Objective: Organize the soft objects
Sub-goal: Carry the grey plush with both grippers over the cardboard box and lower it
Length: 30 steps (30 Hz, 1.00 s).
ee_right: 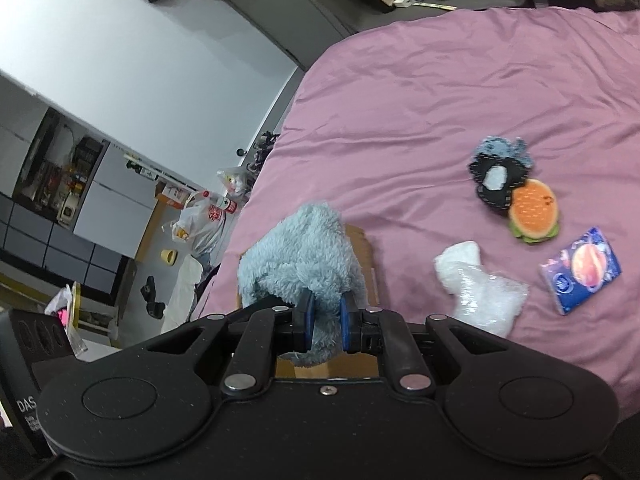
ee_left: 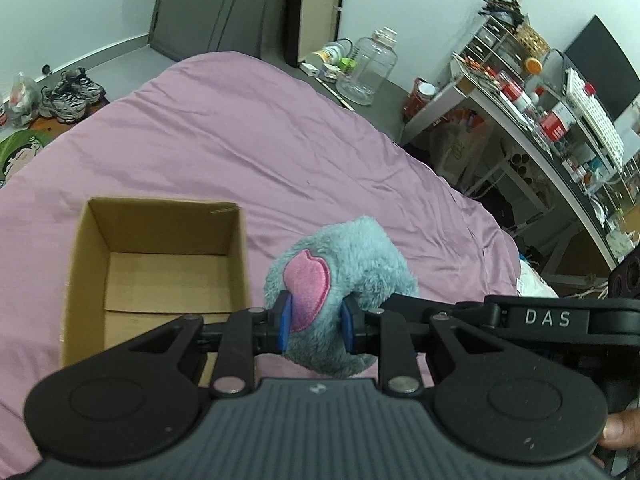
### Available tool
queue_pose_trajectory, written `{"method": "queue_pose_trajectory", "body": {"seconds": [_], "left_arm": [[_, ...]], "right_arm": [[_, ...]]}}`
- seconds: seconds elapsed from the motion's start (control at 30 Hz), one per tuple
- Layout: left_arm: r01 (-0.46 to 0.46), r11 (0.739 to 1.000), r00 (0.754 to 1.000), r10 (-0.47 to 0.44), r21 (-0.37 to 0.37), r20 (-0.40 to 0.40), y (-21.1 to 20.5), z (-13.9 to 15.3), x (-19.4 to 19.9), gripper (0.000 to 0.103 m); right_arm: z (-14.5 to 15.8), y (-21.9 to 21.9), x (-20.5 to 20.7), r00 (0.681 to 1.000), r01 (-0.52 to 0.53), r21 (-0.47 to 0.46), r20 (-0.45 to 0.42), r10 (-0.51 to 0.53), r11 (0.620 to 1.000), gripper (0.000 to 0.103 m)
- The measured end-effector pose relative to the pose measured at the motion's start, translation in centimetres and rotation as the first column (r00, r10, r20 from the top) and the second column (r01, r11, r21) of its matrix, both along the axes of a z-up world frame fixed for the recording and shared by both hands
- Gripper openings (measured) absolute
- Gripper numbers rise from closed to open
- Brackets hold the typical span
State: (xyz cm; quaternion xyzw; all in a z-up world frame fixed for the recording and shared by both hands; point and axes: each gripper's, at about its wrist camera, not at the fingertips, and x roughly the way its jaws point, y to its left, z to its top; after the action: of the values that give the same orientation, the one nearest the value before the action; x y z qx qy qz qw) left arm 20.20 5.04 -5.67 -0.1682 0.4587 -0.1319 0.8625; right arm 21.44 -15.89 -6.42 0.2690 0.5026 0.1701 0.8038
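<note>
A fluffy light-blue plush toy (ee_left: 352, 264) with a pink patch is pinched between the blue pads of my left gripper (ee_left: 316, 322), lifted over the bed just right of an open cardboard box (ee_left: 160, 256). My right gripper (ee_right: 325, 322) is shut on another part of the same blue plush (ee_right: 300, 256), with the box's edge (ee_right: 366, 256) showing behind it. On the pink bedspread (ee_right: 440, 92) to the right lie a dark plush piece (ee_right: 498, 176), a burger-shaped plush (ee_right: 534, 212), a clear plastic bag (ee_right: 478, 288) and a blue tissue pack (ee_right: 582, 270).
A desk with shelves full of bottles and boxes (ee_left: 552, 120) runs along the bed's right side. A big clear jar (ee_left: 372, 68) stands past the bed's far end, and sneakers (ee_left: 72, 92) sit on the floor at the left. Bags and clutter (ee_right: 200, 224) lie beside the bed.
</note>
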Motion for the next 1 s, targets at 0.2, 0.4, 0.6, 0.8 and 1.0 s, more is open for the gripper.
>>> {"method": "queue_pose_trajectory", "body": {"seconds": [0.2,0.4,0.6,0.8,1.0], "left_arm": [[-0.044,0.999,0.999,0.044,-0.008,-0.001,3.0,0.0,-0.1,0.024],[-0.084,0.996,0.996,0.084,-0.004,-0.007,5.9,-0.1,0.3,0.024],[-0.117,0.993,0.993,0.117,0.002,-0.017,8.0,-0.5,0.9,0.024],[-0.139,0.99,0.99,0.139,0.004,-0.038,9.4,-1.6,1.6,0.024],[-0.167,0.986,0.985,0.167,0.006,-0.041,10.7,-2.0,2.4,0.024]], "right_arm": [[0.2,3.4,0.8,0.999,-0.047,-0.014,0.0,0.047,0.999,0.013],[0.3,6.4,1.7,0.996,-0.091,-0.008,-0.008,0.09,0.996,0.013],[-0.2,8.4,2.7,0.993,-0.117,-0.002,-0.025,0.117,0.993,0.013],[-1.1,10.0,3.6,0.991,-0.127,-0.011,-0.048,0.126,0.992,0.013],[-1.4,11.0,4.5,0.992,-0.124,-0.006,-0.027,0.124,0.992,0.024]]}}
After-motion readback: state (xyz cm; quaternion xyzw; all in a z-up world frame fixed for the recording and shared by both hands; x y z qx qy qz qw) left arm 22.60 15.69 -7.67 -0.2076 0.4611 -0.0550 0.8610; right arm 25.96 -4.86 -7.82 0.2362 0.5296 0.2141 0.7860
